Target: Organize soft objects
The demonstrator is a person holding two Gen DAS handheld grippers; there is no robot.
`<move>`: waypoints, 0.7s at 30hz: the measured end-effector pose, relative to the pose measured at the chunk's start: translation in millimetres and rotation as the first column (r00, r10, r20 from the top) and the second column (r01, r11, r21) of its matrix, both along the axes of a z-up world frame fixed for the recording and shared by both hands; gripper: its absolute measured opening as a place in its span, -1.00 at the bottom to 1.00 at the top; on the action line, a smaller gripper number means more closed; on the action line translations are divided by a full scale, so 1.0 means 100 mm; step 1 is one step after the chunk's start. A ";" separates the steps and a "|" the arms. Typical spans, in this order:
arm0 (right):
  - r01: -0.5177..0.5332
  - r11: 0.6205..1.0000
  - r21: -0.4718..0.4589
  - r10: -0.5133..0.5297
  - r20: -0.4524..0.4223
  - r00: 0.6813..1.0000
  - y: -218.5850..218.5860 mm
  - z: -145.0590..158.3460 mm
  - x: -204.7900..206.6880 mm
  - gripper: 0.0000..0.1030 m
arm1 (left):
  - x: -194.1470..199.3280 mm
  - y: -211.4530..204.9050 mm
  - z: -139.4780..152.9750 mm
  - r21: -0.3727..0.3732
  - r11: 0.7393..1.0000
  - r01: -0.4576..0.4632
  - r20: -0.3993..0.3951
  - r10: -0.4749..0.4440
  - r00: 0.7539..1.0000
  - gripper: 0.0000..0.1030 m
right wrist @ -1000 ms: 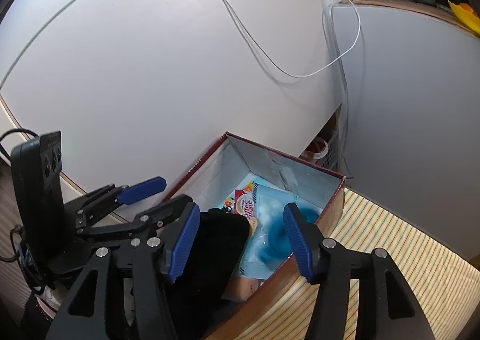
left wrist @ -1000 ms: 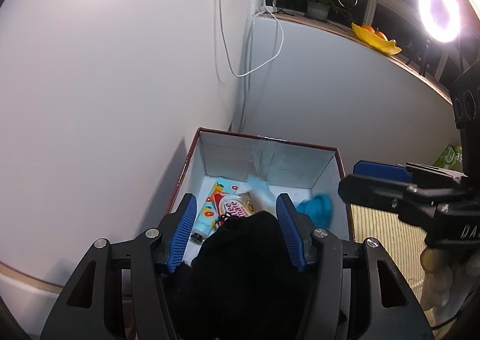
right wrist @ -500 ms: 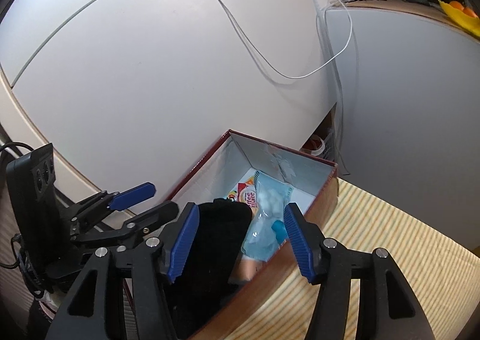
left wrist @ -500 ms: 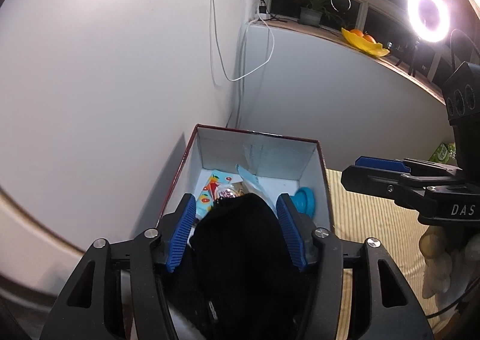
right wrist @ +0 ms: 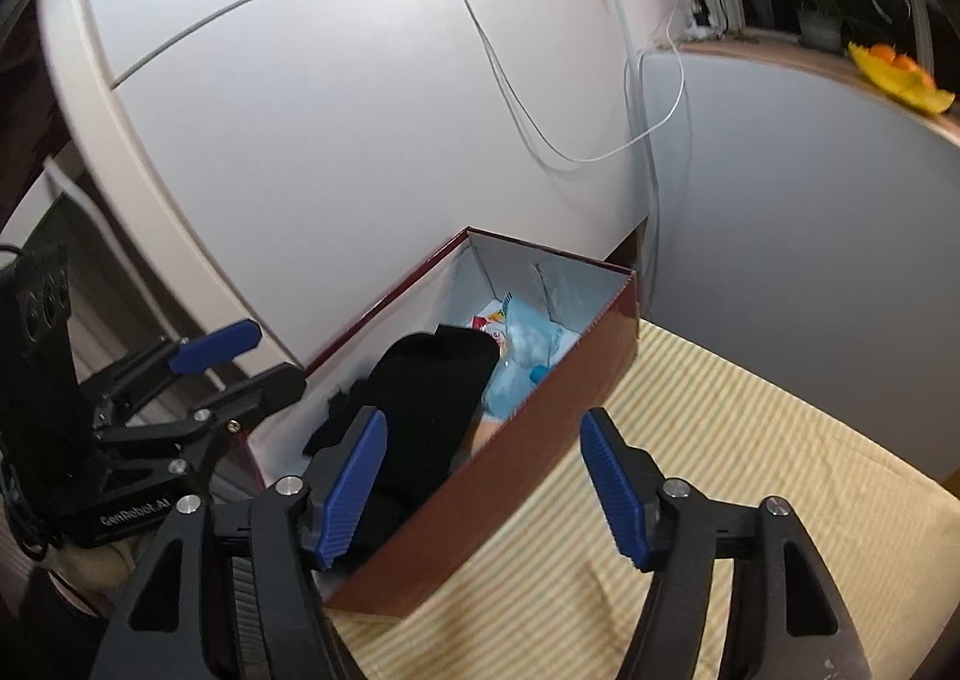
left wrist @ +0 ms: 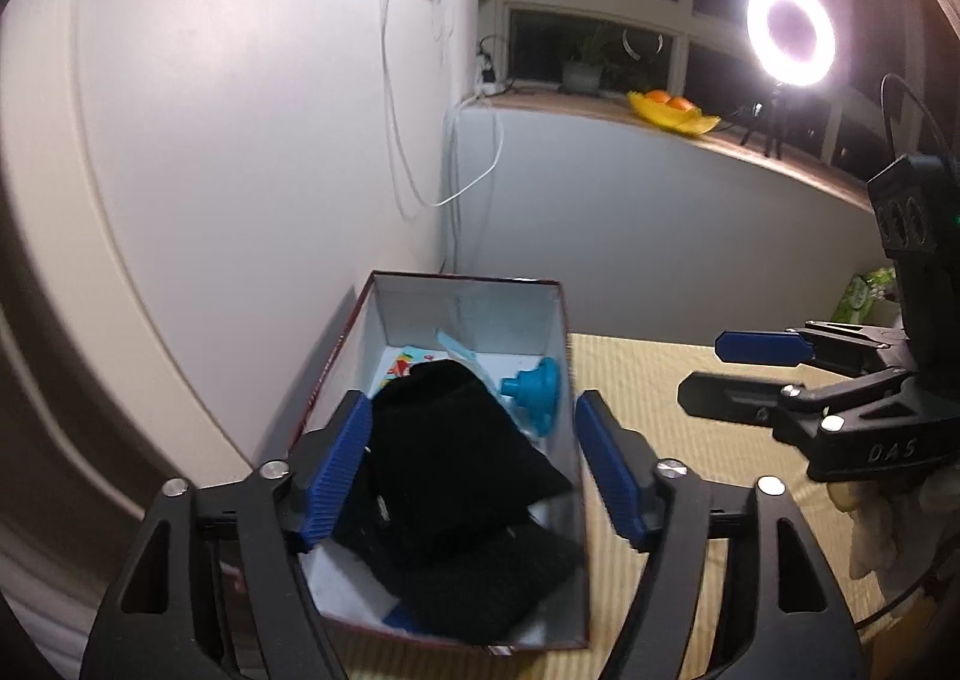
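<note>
A dark red box (left wrist: 498,314) with a white inside stands on the striped mat against the wall. In it lies a black cloth (left wrist: 456,458), bunched and spread toward the near end. Behind the cloth are a blue plastic piece (left wrist: 537,386) and a colourful packet (left wrist: 402,365). My left gripper (left wrist: 474,470) hovers over the near end of the box; its jaws are opening and the pads are clear of the cloth. My right gripper (right wrist: 483,482) hangs over the box's (right wrist: 540,422) right wall, jaws opening, with nothing pressed between them. The black cloth (right wrist: 432,386) shows left of it.
The striped yellow mat (right wrist: 720,416) stretches to the right of the box. White wall panels and hanging cables (left wrist: 414,140) stand behind. A sill carries a yellow fruit bowl (left wrist: 672,113); a ring light (left wrist: 789,41) glares. A green packet (left wrist: 864,302) lies far right.
Both grippers have drawn back and up from the box and spread their jaws. The black cloth, earlier between the left pads, now lies loose in the box.
</note>
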State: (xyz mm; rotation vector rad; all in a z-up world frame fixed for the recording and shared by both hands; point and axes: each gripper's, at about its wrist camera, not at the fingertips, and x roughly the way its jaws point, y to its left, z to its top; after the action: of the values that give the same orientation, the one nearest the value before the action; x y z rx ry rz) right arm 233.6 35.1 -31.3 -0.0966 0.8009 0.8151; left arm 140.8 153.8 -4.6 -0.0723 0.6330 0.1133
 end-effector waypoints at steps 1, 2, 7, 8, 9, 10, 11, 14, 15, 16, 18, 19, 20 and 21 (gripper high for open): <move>-0.001 1.000 -0.010 0.001 0.022 1.000 -0.03 0.01 -0.08 0.35 | -0.06 -0.02 0.02 -0.002 1.000 0.002 0.010 -0.002 1.000 0.42; -0.002 1.000 -0.015 0.002 0.039 0.999 -0.07 0.03 -0.16 0.36 | -0.13 -0.05 0.03 -0.004 1.000 0.004 0.021 -0.003 1.000 0.42; 0.010 1.000 -0.024 -0.008 0.106 0.994 -0.26 0.06 -0.52 0.55 | -0.45 -0.15 0.04 -0.014 1.000 0.005 0.057 -0.004 0.998 0.54; 0.013 1.000 -0.022 -0.010 0.108 0.994 -0.29 0.05 -0.58 0.56 | -0.51 -0.17 0.03 -0.008 1.000 0.000 0.062 0.000 0.998 0.54; 0.014 1.000 -0.018 -0.012 0.104 0.995 -0.33 0.04 -0.64 0.56 | -0.57 -0.20 0.03 -0.001 1.000 -0.002 0.066 0.002 0.998 0.54; 0.017 1.000 -0.014 -0.015 0.100 0.995 -0.36 0.03 -0.68 0.56 | -0.63 -0.24 0.02 0.008 1.000 -0.003 0.070 0.002 0.998 0.55; 0.019 1.000 -0.010 -0.018 0.098 0.995 -0.40 0.02 -0.74 0.56 | -0.68 -0.26 0.01 0.019 1.000 -0.007 0.072 0.005 0.997 0.55; 0.036 0.999 -0.003 -0.035 0.115 0.993 -0.50 0.00 -0.93 0.56 | -0.87 -0.31 -0.02 0.020 0.999 -0.031 0.090 0.030 0.996 0.57; 0.041 0.999 0.002 -0.041 0.126 0.991 -0.54 -0.01 -1.01 0.56 | -0.94 -0.31 -0.03 0.011 0.999 -0.042 0.092 0.041 0.995 0.58; 0.045 0.999 0.005 -0.045 0.134 0.990 -0.57 -0.02 -1.08 0.57 | -1.00 -0.32 -0.05 0.003 0.999 -0.050 0.092 0.049 0.995 0.58; 0.053 0.999 0.009 -0.054 0.146 0.988 -0.63 -0.04 -1.20 0.57 | -1.10 -0.34 -0.08 -0.001 0.998 -0.065 0.093 0.065 0.994 0.58; 0.057 0.998 0.007 -0.057 0.155 0.986 -0.66 -0.06 -1.28 0.58 | -1.16 -0.35 -0.09 0.002 0.997 -0.076 0.097 0.075 0.992 0.58; 0.059 0.998 0.006 -0.060 0.162 0.985 -0.67 -0.07 -1.33 0.59 | -1.22 -0.37 -0.10 0.006 0.996 -0.088 0.101 0.087 0.991 0.58; 0.063 0.998 0.007 -0.063 0.171 0.983 -0.70 -0.08 -1.38 0.61 | -1.28 -0.39 -0.11 0.008 0.995 -0.102 0.106 0.101 0.989 0.58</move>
State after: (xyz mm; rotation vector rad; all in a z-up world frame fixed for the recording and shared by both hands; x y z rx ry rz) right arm 95.3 -34.7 -39.4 -0.1377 0.6381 0.7366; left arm 12.9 114.4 -15.9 -0.0967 0.5231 0.2109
